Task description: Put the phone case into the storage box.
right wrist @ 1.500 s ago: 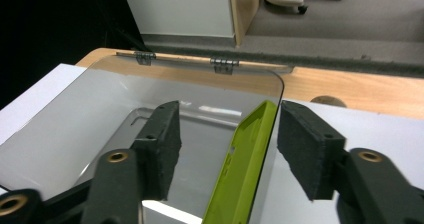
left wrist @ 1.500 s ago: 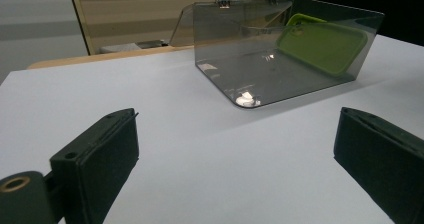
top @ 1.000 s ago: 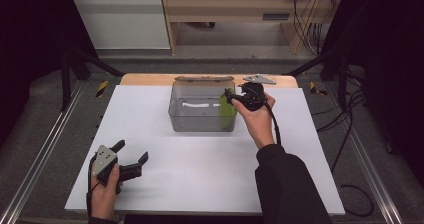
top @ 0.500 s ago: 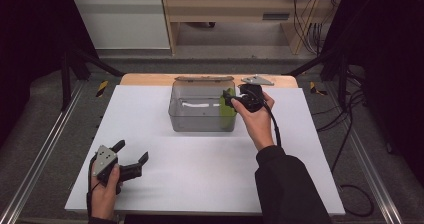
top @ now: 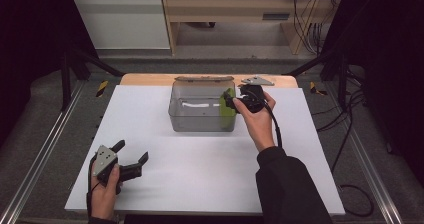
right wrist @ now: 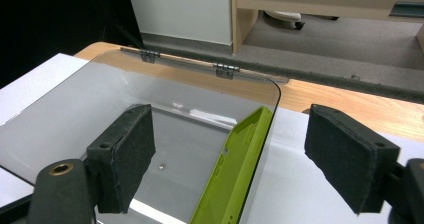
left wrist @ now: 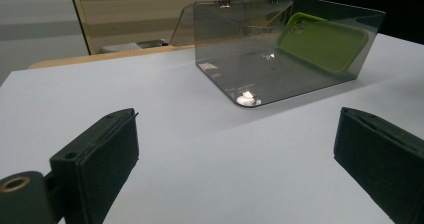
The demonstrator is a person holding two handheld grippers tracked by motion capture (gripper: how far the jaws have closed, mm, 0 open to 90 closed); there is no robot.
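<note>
A clear grey box (top: 200,119) stands at the middle back of the white table, its hinged lid (top: 202,78) folded back. A green phone case (top: 227,109) leans on edge against the box's right wall (left wrist: 322,41). My right gripper (top: 231,103) hovers over that wall. Its jaws have just been opening, and the case (right wrist: 240,169) stands between the pads (right wrist: 125,154) without touching them. My left gripper (top: 132,150) rests low at the table's front left, open with nothing in it, and faces the box (left wrist: 280,59) from a distance.
The white tabletop (top: 200,184) spreads wide between the box and the front edge. A wooden strip (top: 145,79) runs behind it. Metal frame rails (top: 45,149) flank both sides, and cables (top: 350,134) hang at the right.
The right gripper's jaws stand a little wider around the green case than before. Both hands have kept their places.
</note>
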